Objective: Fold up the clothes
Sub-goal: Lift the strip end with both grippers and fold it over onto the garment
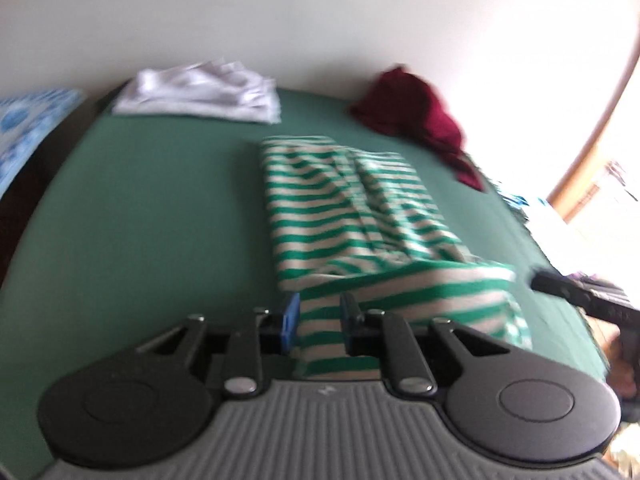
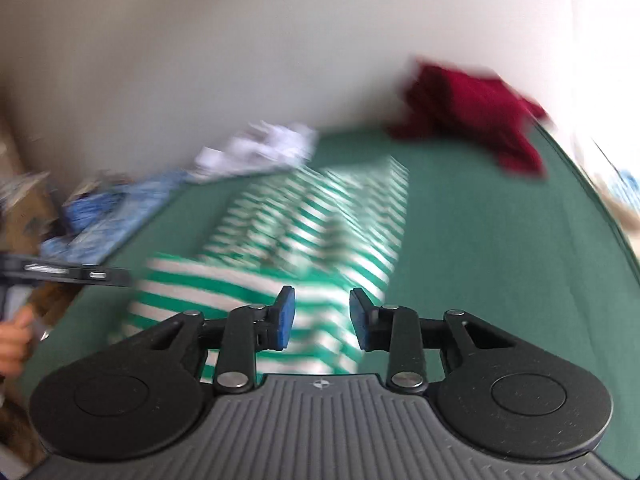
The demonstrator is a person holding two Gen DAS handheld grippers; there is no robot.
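Your striped shirt lies in the middle of the green table, already narrowed into a long strip, with its near end lifted and doubled toward the far end. You are in the lengthwise fold, I judge: the near hem is being carried over the body.

Its long axis runs away from you, from the near edge toward the wall, leaning slightly to the right in the left wrist view.

Your left gripper has its jaws narrowly parted with the raised cloth filling the gap, apparently pinched. Your right gripper has its jaws spread over the cloth; the blur hides whether the pads touch it.

Next, carry the lifted edge forward evenly and lay it square on the far end.

Beyond lie a white folded pile and a dark red garment, well apart from the shirt.
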